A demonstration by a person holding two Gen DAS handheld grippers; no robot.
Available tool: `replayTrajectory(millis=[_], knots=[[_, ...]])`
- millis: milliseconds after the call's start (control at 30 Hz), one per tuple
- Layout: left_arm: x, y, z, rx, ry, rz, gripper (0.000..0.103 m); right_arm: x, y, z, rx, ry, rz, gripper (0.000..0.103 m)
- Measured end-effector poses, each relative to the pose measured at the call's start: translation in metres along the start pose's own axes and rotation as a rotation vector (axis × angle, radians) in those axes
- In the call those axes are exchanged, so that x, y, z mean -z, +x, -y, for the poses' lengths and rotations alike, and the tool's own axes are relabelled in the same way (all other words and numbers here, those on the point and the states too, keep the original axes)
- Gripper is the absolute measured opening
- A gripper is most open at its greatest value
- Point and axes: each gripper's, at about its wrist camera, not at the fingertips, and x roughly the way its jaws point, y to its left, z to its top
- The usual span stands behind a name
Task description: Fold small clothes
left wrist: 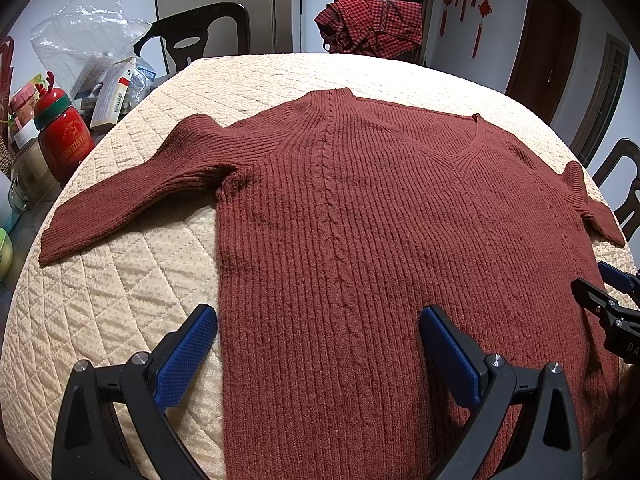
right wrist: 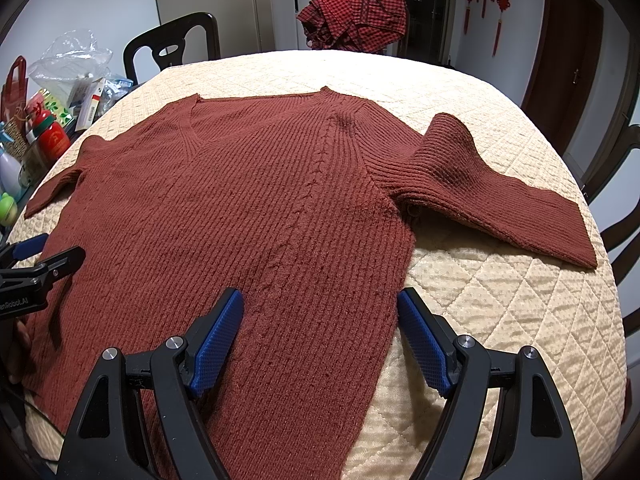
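The rust-red knitted sweater (left wrist: pixel 360 216) lies spread flat across the middle of both frames, on the cream quilted cover (left wrist: pixel 132 300) that dresses the tabletop, neckline toward the top of the frame and hem toward the bottom. Laid out like this, with both sleeves out to the sides, it looks ready for a first fold rather than part-way through one.

The left claw (left wrist: pixel 318 354) hovers low at the bottom of its frame, jaws spread wide and holding nothing, straddling the sweater's left side edge: one blue pad over bare quilt, the other over the knit. The right claw (right wrist: pixel 320 340) mirrors it at the opposite side edge, equally wide and empty. I would guess each is lined up to pinch a side near the hem.

The left sleeve (left wrist: pixel 132 196) angles down toward the left of its frame, its cuff close to the cover's rim; the right sleeve (right wrist: pixel 496 200) is humped near the shoulder and runs toward the right rim.

Bare quilt above the neckline gives room to fold into. Clutter, a red bottle (left wrist: pixel 64 144) among it, crowds the left edge; a red checked garment (left wrist: pixel 372 26) sits at the far side.
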Motion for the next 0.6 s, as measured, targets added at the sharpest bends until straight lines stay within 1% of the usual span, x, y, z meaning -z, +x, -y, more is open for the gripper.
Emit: replayTrajectory(millis=[600], knots=[[0.0007, 0.0005, -0.0019, -0.001, -0.002, 0.001, 0.103, -0.0001, -0.0002, -0.0002, 0.0, 0.0, 0.0, 0.079]])
